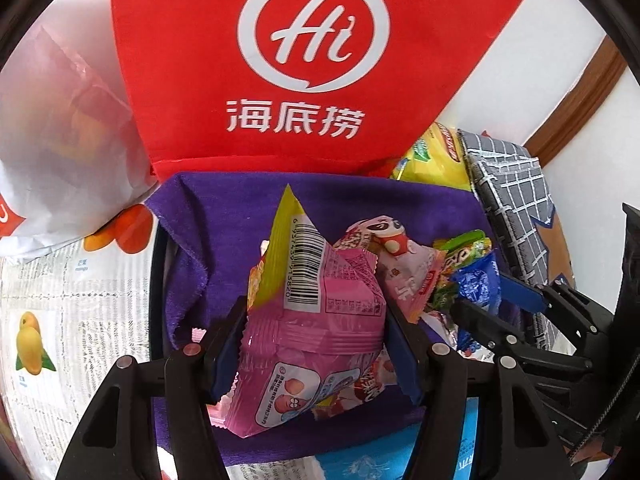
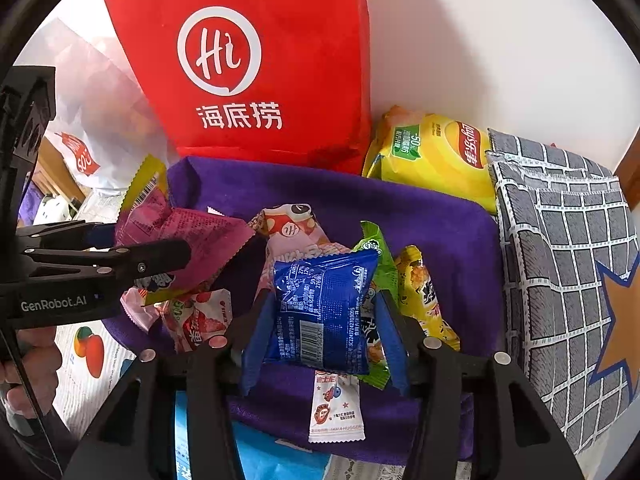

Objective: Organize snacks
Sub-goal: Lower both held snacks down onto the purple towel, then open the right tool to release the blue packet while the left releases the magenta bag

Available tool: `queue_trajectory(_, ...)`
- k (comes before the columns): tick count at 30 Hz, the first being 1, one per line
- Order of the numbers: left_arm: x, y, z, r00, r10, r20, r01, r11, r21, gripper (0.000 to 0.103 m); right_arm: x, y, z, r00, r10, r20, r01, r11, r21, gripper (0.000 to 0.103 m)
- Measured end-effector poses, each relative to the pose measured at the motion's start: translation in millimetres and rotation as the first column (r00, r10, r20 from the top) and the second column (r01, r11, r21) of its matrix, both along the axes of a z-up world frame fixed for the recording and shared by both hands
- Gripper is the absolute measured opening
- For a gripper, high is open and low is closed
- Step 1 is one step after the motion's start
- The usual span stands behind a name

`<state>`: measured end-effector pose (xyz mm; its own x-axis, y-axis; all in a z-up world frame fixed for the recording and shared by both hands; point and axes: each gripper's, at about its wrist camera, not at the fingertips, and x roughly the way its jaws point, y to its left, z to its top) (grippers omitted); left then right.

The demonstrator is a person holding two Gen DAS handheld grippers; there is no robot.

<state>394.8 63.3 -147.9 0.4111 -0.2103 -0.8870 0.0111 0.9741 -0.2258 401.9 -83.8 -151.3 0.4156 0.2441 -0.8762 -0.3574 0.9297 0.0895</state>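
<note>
My left gripper (image 1: pixel 316 320) is shut on a pink snack packet (image 1: pixel 316 312) with a barcode and holds it above the purple cloth (image 1: pixel 232 204). It shows in the right wrist view (image 2: pixel 160 248) at the left, with the same pink snack packet (image 2: pixel 188 240). My right gripper (image 2: pixel 324 312) is shut on a blue snack packet (image 2: pixel 324 308) above the cloth (image 2: pixel 440 216). In the left wrist view the right gripper (image 1: pixel 500 292) sits at the right, on the blue packet (image 1: pixel 476 284). Several small packets lie on the cloth: a pink panda packet (image 2: pixel 296 228), a green one (image 2: pixel 374 248), a yellow one (image 2: pixel 424 292), a white one (image 2: pixel 336 412).
A red Haidilao bag (image 2: pixel 256 64) stands behind the cloth. A yellow Lay's chip bag (image 2: pixel 436 160) lies to its right, next to a grey grid-patterned bag (image 2: pixel 560 264). A white plastic bag (image 1: pixel 52 152) sits at the left. Newspaper with fruit prints (image 1: pixel 60 320) covers the table.
</note>
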Motion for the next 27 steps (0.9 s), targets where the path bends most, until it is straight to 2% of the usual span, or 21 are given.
queue_trajectory(11, -0.6, -6.9, -1.3, 1.000, -0.025, 0.002, 0.025, 1.000, 0.014, 0.062, -7.3, -3.0, 14.5, 0.999, 0.004, 0.041, -0.005, 1.000, 0.024, 0.052)
queue_trajectory(15, -0.5, -9.0, -0.5, 1.000, -0.026, 0.003, 0.026, 0.999, 0.025, 0.063, -9.6, -5.0, 20.9, 0.998, -0.009, 0.059, 0.007, 0.999, 0.035, 0.056)
queue_trajectory(21, -6.5, -7.7, 15.7, 0.997, -0.030, 0.064, 0.028, 0.999, 0.035, 0.073, -11.2, -6.3, 27.8, 0.997, -0.014, 0.077, 0.011, 0.999, 0.047, 0.059)
queue_trajectory(27, -13.2, -5.8, 31.6, 0.995, -0.028, 0.092, 0.022, 0.998, 0.062, 0.078, -19.4, -8.3, 46.7, 0.990, -0.032, 0.136, 0.021, 0.997, 0.080, 0.074)
